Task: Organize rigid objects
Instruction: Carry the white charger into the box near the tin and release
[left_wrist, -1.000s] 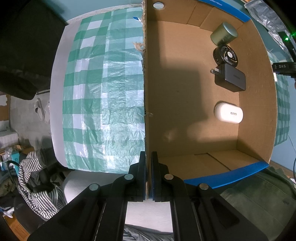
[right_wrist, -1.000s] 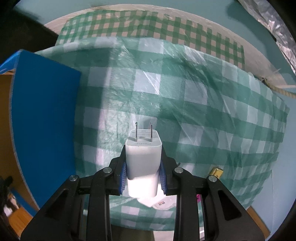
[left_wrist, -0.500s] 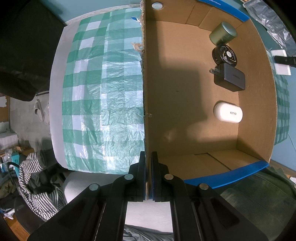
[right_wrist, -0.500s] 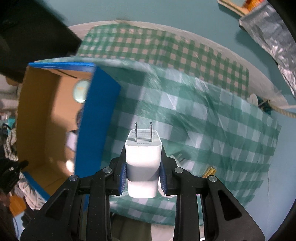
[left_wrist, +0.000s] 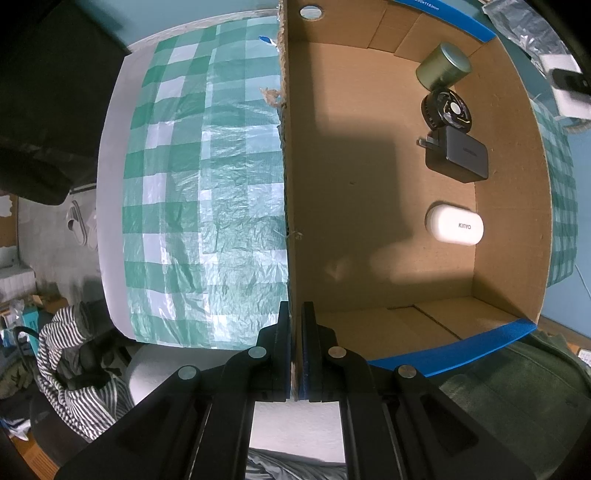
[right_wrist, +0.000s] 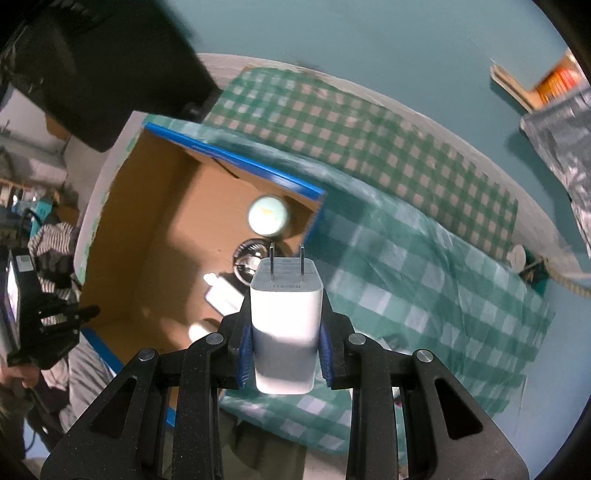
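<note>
An open cardboard box (left_wrist: 369, 184) with blue outer faces sits on a green checked tablecloth (left_wrist: 207, 192). My left gripper (left_wrist: 296, 328) is shut on the box's near side wall. Inside lie a green tin (left_wrist: 443, 66), a small black fan (left_wrist: 447, 110), a black charger (left_wrist: 458, 158) and a white KINYO case (left_wrist: 454, 225). My right gripper (right_wrist: 284, 332) is shut on a white plug adapter (right_wrist: 284, 314), prongs forward, held in the air above the box's right edge (right_wrist: 314, 221). The right gripper shows at the left wrist view's upper right (left_wrist: 569, 88).
The table is round with a white rim (left_wrist: 110, 177). Striped cloth (left_wrist: 70, 373) and clutter lie on the floor at the left. A rope (right_wrist: 561, 273) and a silver foil bag (right_wrist: 565, 122) sit at the table's far right. The wall behind is teal.
My right gripper has risen and swung left with the white adapter, bringing the box's inside into its view. The left gripper has kept its hold on the box wall.
</note>
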